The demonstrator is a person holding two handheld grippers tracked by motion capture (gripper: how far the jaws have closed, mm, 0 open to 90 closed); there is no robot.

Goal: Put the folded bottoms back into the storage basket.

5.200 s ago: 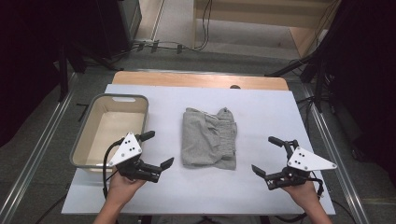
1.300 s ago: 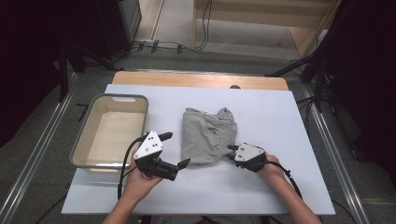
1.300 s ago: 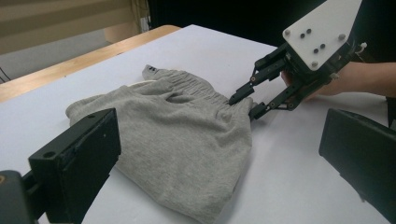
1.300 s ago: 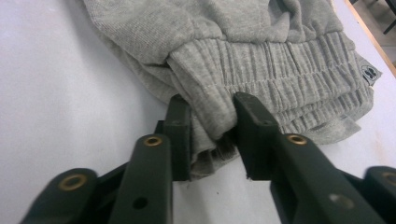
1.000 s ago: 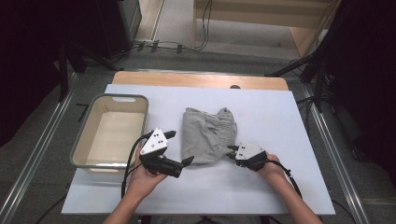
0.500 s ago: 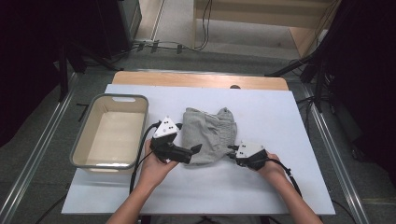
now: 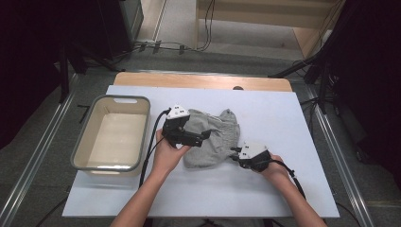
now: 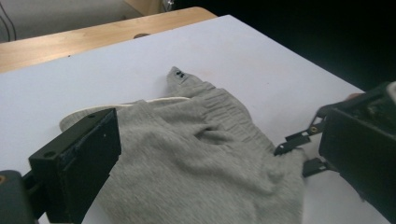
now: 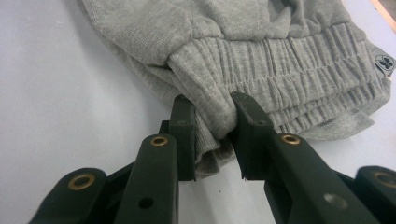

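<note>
1. The grey shorts [image 7: 213, 139] lie folded and a bit bunched on the white counter [image 7: 293, 123], just right of the beige tub [image 7: 113, 135]. The right gripper view shows the ribbed waistband [image 9: 299, 60] and a small label [image 9: 382, 60] at the frame's right edge, too tiny to read.
2. The right claw [image 7: 235, 153] is at the shorts' lower right corner, clenched on a fold of the waistband. In its own view both pads [image 9: 183, 123] press into the cloth, and the pinched bit is hidden between them.
3. The left claw [image 7: 201, 137] hangs over the shorts' left half, on the tub side, and its jaws stand released with nothing in them. In the left gripper view, one jaw is cut off at the right edge and grey fabric shows between the jaws.
4. In the high view that hand [image 7: 165, 153] and claw cover part of the shorts' left edge, so I can't tell whether they touch the cloth.
5. The tub looks bare inside.
</note>
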